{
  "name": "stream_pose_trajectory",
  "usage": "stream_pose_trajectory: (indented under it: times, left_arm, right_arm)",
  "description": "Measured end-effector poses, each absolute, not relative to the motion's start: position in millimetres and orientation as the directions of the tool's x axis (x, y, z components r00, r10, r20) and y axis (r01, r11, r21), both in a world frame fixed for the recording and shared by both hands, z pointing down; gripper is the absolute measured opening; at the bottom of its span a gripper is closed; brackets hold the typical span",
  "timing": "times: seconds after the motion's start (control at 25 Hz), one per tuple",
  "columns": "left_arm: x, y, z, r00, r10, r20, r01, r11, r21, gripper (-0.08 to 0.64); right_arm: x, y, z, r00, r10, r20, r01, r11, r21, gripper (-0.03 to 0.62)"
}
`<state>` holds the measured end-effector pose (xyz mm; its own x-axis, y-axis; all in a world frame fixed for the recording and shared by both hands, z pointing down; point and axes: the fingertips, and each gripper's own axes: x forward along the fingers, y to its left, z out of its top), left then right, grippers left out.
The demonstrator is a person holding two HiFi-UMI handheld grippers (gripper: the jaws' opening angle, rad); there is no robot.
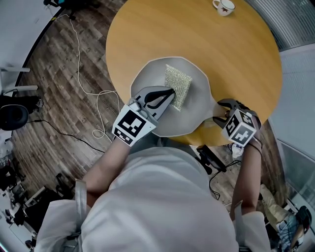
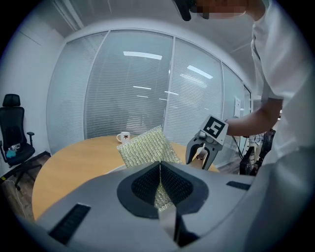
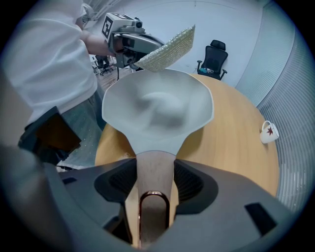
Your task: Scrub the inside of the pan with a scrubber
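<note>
Scrubber [image 1: 177,86] first: it is a flat pad of glittery woven mesh, and I judge it light, soft and easily bent, so it wants a pinch near one edge with most of the pad left free to rub. That is how the left tool [image 1: 169,95] has it, jaws closed flat on the pad's near edge with the rest standing out ahead. In the right gripper view the pad hangs tilted in the air above the far rim of the pan [image 1: 197,101], not pressed to the inside.

The pan is pale grey, wide and shallow, with a wooden handle [image 3: 152,157]. It looks stiff and fairly heavy, its smooth inside probably slick, so it is likely to slide or turn under rubbing unless held; the handle is the sensible place to take it. The right tool [image 1: 222,110] is clamped on that handle, the wood filling the gap between its jaws. The pan sits at the near edge of the round wooden surface [image 1: 162,29], its handle reaching out past the edge toward the person.

Nothing shows inside the pan. A white mug [image 1: 224,6] stands well apart on the far side; its contents cannot be seen.
</note>
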<state>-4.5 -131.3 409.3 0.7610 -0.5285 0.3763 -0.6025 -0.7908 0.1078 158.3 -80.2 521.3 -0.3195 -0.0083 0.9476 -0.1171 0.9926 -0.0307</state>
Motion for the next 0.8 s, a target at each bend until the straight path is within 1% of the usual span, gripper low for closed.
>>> stream_pose_trajectory:
  times: [0.8]
  left_arm:
    - [48,-118,464,0.824,-0.353,0.444,-0.459,-0.874,0.158,0.017]
  right_arm:
    - [149,-84,522,-0.330,-0.007,0.944,-0.114,0.993,-0.032,0.241]
